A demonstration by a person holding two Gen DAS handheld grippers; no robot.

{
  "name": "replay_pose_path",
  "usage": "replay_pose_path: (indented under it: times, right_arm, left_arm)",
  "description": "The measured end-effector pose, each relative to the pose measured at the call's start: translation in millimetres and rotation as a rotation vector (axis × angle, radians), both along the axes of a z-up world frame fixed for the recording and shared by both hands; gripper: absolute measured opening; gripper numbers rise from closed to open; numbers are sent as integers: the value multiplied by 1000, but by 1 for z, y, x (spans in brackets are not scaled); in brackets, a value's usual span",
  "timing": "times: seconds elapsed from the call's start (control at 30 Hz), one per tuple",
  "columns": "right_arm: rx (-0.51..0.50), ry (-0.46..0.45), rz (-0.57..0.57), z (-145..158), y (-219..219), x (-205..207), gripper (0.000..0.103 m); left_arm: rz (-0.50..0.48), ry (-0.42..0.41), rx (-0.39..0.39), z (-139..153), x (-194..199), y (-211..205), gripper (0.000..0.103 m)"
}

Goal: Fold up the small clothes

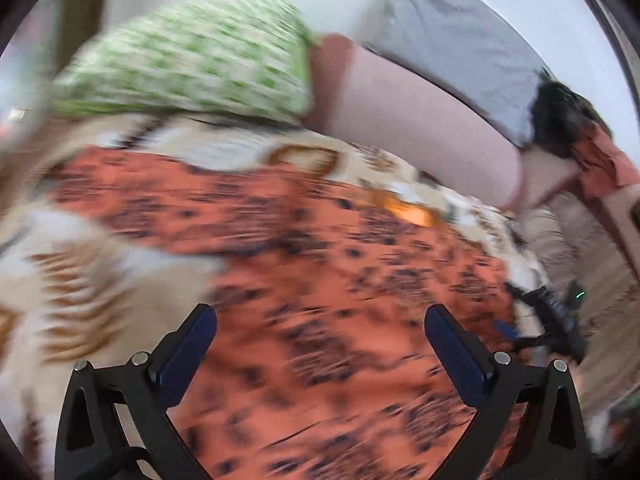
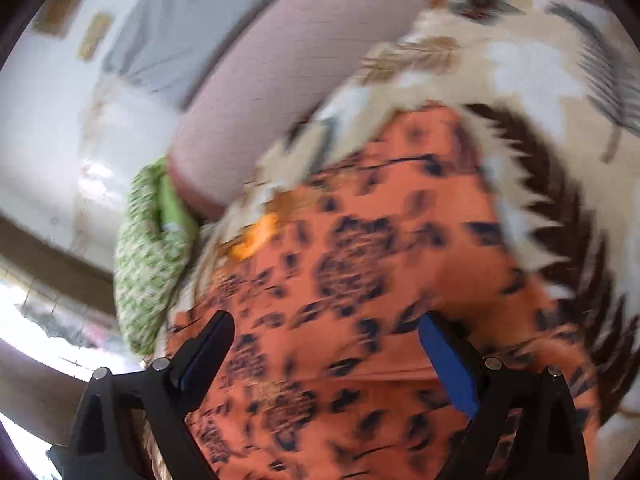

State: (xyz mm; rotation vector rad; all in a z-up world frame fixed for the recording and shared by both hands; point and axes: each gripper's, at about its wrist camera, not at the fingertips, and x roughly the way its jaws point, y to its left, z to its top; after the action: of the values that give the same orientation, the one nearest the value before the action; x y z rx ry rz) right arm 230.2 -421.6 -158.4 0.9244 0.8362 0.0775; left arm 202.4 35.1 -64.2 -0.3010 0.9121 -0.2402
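An orange garment with a dark blotchy print (image 1: pixel 320 288) lies spread on a cream, patterned blanket (image 1: pixel 80 280). Both views are motion-blurred. My left gripper (image 1: pixel 320 320) is open and empty, its jaws wide apart just above the garment. In the right wrist view the same orange garment (image 2: pixel 360 280) fills the middle, with a fold line across it near the bottom. My right gripper (image 2: pixel 326 328) is open and empty over the garment. A small bright orange patch (image 2: pixel 256 236) shows at the garment's far edge.
A green and white patterned pillow (image 1: pixel 192 60) lies beyond the garment. A pinkish bolster or mattress edge (image 1: pixel 420 120) and grey sheet (image 1: pixel 460 40) run behind. Dark and rust clothes (image 1: pixel 580 132) sit at the far right. A dark device with cables (image 1: pixel 552 312) lies at the bed's right edge.
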Motion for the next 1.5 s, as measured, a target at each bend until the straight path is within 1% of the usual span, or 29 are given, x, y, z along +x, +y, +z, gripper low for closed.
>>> replay_pose_path:
  times: [0.07, 0.1, 0.17, 0.23, 0.27, 0.33, 0.37, 0.43, 0.47, 0.57, 0.63, 0.67, 0.73, 0.77, 0.8, 0.83, 0.9, 0.93, 1.0, 1.03, 1.13, 1.2, 1.27, 1.3, 1.33, 1.4, 1.43, 1.47, 1.5]
  right_arm:
    - [26, -31, 16, -5, -5, -2, 95]
    - [19, -37, 29, -3, -6, -3, 95]
    - [6, -43, 51, -6, -2, 1, 95]
    - [16, -49, 59, -8, -2, 2, 95]
    - [22, -53, 67, -8, -3, 3, 95]
    - [36, -63, 73, -9, -3, 3, 95]
    - [42, -69, 74, -10, -5, 3, 95]
    - [51, -80, 68, -11, -7, -1, 95]
    - [52, -85, 65, -11, -7, -2, 95]
    - [44, -104, 70, -12, -9, -7, 95]
    - [41, -110, 68, -11, -8, -7, 95]
    - [40, -112, 69, -11, -8, -7, 95]
    - [46, -117, 73, -11, -9, -7, 95]
    - [53, -122, 73, -11, -10, -7, 95]
    - [58, -125, 72, -12, -11, -8, 95]
    - [61, -125, 71, -12, -11, -8, 95]
    - [61, -126, 72, -12, -10, -9, 95]
    - [60, -125, 72, -12, -10, -9, 95]
    - [62, -125, 74, -12, -11, -9, 95]
    - [65, -126, 73, -12, -11, -10, 95]
    - [68, -130, 73, -11, -11, -11, 95]
    - [75, -131, 72, -11, -12, -12, 95]
    - [83, -133, 73, -12, -13, -13, 95]
    - [85, -133, 73, -12, -13, -13, 95]
    - [84, -132, 73, -12, -13, -13, 95]
    - [67, -127, 82, -11, -11, -13, 95]
    - [54, -122, 93, -10, -10, -12, 95]
    - [40, -115, 107, -8, -8, -11, 95]
    - [24, -101, 116, -5, -8, -11, 95]
  left_arm:
    - [-12, 21, -25, -14, 34, -22, 103]
    - [0, 41, -23, -23, 49, -27, 103]
    - [48, 113, -44, -47, 79, -30, 103]
    - [76, 145, -65, -62, 93, -30, 102]
    - [86, 144, -70, -65, 98, -28, 102]
    - [121, 102, -46, -65, 103, -25, 102]
    - [133, 96, -40, -67, 105, -24, 102]
    - [164, 122, -31, -75, 111, -17, 102]
    - [179, 127, -43, -79, 113, -11, 101]
    - [197, 118, -61, -80, 111, -1, 99]
    - [218, 119, -53, -78, 112, 1, 92]
    - [227, 121, -57, -79, 112, 3, 91]
    - [238, 132, -45, -80, 115, 5, 84]
    - [237, 144, -17, -81, 118, 3, 74]
    - [231, 158, 19, -81, 121, 0, 53]
    - [231, 175, 48, -82, 130, -3, 29]
    - [249, 200, 76, -84, 134, 0, 12]
    - [249, 201, 65, -82, 132, 3, 9]
    - [243, 164, 79, -71, 127, 1, 8]
    - [237, 112, 110, -57, 119, -5, 8]
    - [233, 27, 133, -32, 95, -14, 7]
    - [240, 25, 114, -28, 83, -12, 7]
    - [252, 39, 148, -35, 68, -12, 8]
    - [244, 51, 179, -42, 65, -14, 8]
    - [240, 86, 220, -58, 66, -16, 8]
    - [212, 174, 259, -86, 81, -16, 10]
    - [203, 180, 267, -91, 84, -16, 11]
    - [195, 167, 275, -87, 84, -17, 11]
    - [178, 158, 276, -81, 83, -19, 18]
